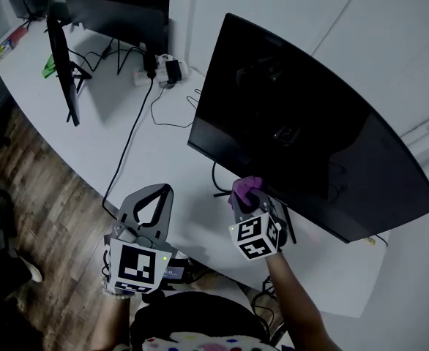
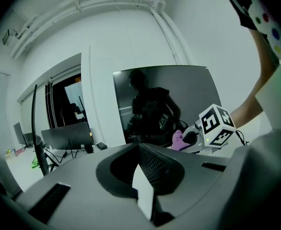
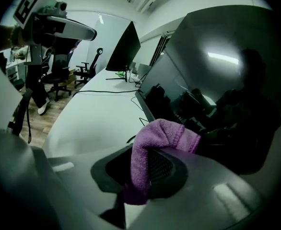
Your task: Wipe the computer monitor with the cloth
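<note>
A large dark computer monitor stands on the white desk, its screen facing me. My right gripper is shut on a purple cloth, held just below the monitor's lower left edge. In the right gripper view the cloth is pinched between the jaws and drapes over them beside the screen. My left gripper hangs over the desk's front edge to the left, shut with nothing in it. The left gripper view shows the monitor ahead and the cloth.
Further monitors stand at the desk's far left, with a power strip and black cables trailing across the desk. Wooden floor lies left of the desk. Office chairs show in the right gripper view.
</note>
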`<state>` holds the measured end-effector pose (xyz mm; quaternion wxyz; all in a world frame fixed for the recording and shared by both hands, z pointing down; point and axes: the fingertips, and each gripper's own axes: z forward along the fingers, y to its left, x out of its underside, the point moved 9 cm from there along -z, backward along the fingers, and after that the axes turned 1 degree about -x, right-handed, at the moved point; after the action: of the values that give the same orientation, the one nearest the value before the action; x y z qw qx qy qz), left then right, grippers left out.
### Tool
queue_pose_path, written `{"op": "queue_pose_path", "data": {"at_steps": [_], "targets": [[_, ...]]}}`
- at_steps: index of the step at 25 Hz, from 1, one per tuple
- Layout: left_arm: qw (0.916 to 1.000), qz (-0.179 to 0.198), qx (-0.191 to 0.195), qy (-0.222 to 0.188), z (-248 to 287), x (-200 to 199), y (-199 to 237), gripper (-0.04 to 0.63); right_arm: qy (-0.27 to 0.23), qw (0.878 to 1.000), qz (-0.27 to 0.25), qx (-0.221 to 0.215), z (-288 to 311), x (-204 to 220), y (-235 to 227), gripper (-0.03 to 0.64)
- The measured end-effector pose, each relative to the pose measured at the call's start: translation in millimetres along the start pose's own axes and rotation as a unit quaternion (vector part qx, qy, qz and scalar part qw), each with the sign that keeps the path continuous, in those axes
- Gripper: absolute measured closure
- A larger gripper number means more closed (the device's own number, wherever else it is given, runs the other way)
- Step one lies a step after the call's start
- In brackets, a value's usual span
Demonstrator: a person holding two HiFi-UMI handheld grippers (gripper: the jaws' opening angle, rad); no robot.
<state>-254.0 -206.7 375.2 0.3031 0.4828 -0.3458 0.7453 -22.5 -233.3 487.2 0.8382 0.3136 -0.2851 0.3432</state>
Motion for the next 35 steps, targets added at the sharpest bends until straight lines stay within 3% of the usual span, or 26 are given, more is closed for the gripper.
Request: {"op": "queue_pose_path", "data": {"at_steps": [24,35], "targets": [[0.9970,-0.030,-0.067,0.024,-18,28,47,0.589,-0.040,0.992,-0.097,-0.069,86,-92,37,0.549],[0.9944,-0.039,-0.093,0.032,-29,36,55,0.589,-0.055,0.991,-0.083,-0.091,115,-124,50,0.549]]}}
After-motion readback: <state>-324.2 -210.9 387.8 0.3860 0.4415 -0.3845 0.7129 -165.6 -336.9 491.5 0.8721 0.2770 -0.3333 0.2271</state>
